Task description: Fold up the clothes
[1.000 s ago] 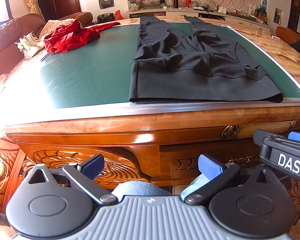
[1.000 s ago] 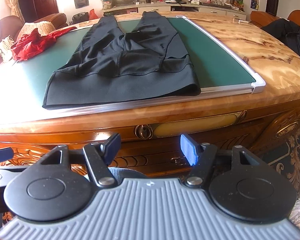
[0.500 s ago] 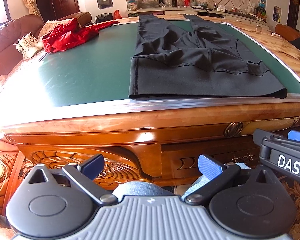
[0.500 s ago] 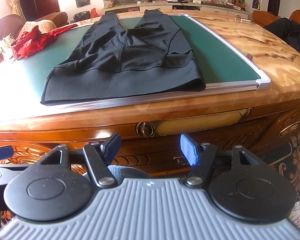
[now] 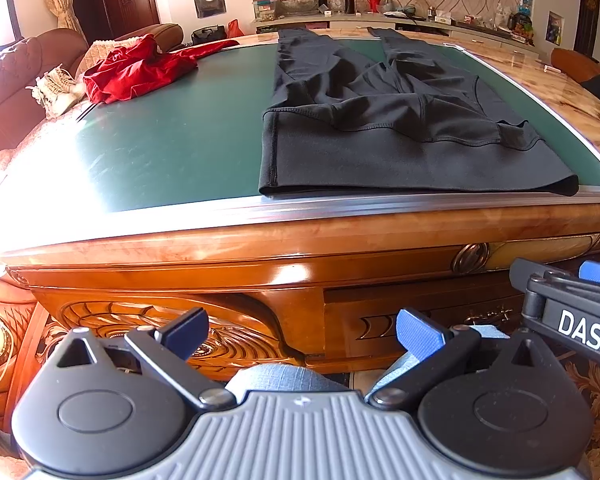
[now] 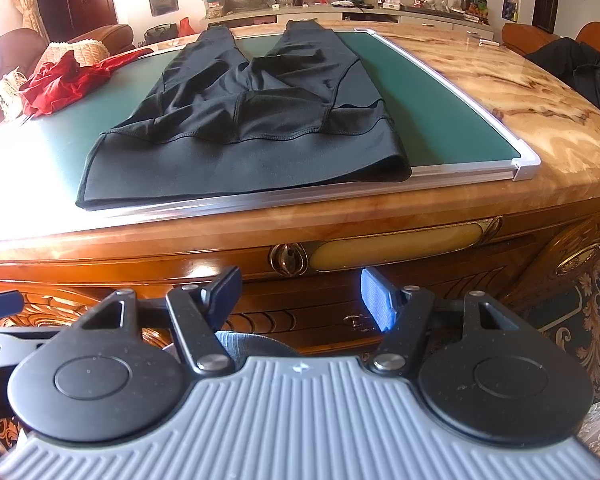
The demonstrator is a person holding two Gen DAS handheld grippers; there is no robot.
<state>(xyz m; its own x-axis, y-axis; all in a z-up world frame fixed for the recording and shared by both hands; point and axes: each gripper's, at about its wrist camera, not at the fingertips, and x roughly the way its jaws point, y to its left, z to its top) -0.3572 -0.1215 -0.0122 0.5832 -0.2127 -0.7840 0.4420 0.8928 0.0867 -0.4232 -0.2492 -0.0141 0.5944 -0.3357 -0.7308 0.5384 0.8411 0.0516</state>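
Over the last second you have raised both grippers slightly, so the surface point(image 5: 160, 152) shows more from above. Your left gripper point(image 5: 302, 332) hangs below its edge, fingers open and empty. The leggings point(image 5: 400, 136) lie flat, unfolded, waistband nearest you. Your right gripper point(image 6: 300, 298) matches: open, empty, nothing grasped yet.

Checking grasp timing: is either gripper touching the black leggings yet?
Apart. In both wrist views, the left gripper and right gripper hang open below the table edge, short of the black leggings.
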